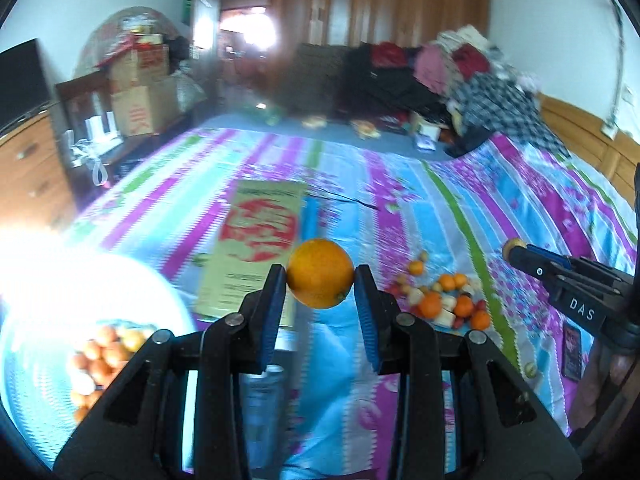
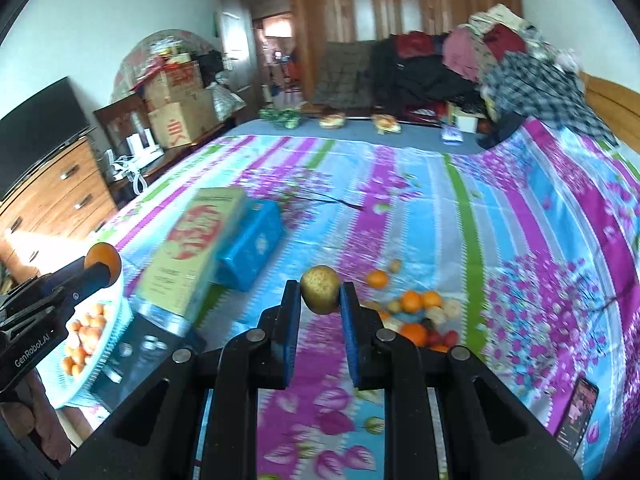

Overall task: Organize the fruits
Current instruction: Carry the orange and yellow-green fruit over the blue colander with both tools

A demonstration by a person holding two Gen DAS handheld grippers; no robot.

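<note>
Bedspread (image 2: 500, 208), striped and floral, lies under left tongs (image 1: 320, 276) clamping orange (image 1: 320, 272), right tongs (image 2: 320, 292) clamping russet fruit (image 2: 320, 289).

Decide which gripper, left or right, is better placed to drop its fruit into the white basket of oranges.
Left. The left gripper, shut on the round orange, hangs right beside the white basket. The right gripper, holding a yellowish-brown round fruit, is farther off, near the loose fruit pile.
</note>
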